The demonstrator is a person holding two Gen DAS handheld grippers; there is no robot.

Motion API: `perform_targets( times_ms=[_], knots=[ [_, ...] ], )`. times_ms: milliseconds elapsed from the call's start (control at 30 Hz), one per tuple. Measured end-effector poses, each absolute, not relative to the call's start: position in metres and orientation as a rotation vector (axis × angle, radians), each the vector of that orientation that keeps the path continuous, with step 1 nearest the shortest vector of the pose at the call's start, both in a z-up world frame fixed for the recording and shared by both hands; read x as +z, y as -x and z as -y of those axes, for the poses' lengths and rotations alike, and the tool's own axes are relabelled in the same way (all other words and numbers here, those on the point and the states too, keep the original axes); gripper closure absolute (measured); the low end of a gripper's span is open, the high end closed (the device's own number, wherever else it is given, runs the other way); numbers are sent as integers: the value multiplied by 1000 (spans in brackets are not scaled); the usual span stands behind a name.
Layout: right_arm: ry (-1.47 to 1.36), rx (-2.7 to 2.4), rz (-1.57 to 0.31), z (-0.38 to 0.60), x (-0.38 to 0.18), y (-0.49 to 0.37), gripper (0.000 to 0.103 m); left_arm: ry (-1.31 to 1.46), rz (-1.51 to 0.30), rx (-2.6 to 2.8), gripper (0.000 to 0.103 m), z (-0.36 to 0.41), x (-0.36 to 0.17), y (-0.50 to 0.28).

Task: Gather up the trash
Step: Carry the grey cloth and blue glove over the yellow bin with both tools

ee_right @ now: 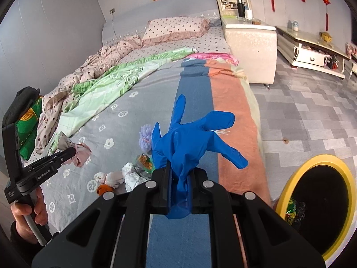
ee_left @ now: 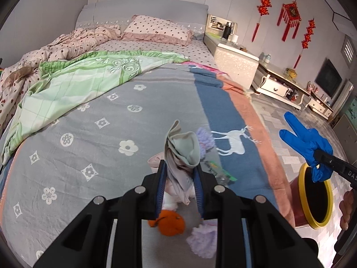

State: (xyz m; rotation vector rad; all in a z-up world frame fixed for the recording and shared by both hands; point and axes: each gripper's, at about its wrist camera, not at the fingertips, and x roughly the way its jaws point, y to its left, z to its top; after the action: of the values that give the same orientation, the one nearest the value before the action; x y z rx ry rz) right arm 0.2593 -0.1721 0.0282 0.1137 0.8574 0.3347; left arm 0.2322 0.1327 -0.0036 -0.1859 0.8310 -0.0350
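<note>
1. The left gripper (ee_left: 179, 174) is clamped on a crumpled grey rag (ee_left: 181, 149), held above the bed (ee_left: 89, 122).
2. The right gripper (ee_right: 179, 178) is clamped on a blue glove (ee_right: 189, 138), near the yellow-rimmed bin (ee_right: 287, 178) beside the bed.

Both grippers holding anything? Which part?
Left gripper: crumpled cloth scrap, pinched at its lower bunch. Right gripper: blue glove, held by its cuff.

blue glove (ee_right: 187, 143), yellow-rimmed bin (ee_right: 287, 178) (black inside), grey flowered bedspread (ee_left: 89, 134).
</note>
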Motion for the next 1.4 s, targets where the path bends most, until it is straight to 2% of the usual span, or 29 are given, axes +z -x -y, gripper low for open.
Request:
perform_targets(
  times_ms=[467, 1100, 1400],
  knots=[
    [-184, 235, -781, 266, 69, -234, 94, 138, -807, -178, 81, -37, 30, -237],
    [-261, 68, -731, 395, 82, -210, 94, 68, -809, -370, 81, 103, 46, -249],
    [-329, -2, -723, 456, 70, -198, 94, 2, -826, -439, 81, 170, 42, -255]
  ],
)
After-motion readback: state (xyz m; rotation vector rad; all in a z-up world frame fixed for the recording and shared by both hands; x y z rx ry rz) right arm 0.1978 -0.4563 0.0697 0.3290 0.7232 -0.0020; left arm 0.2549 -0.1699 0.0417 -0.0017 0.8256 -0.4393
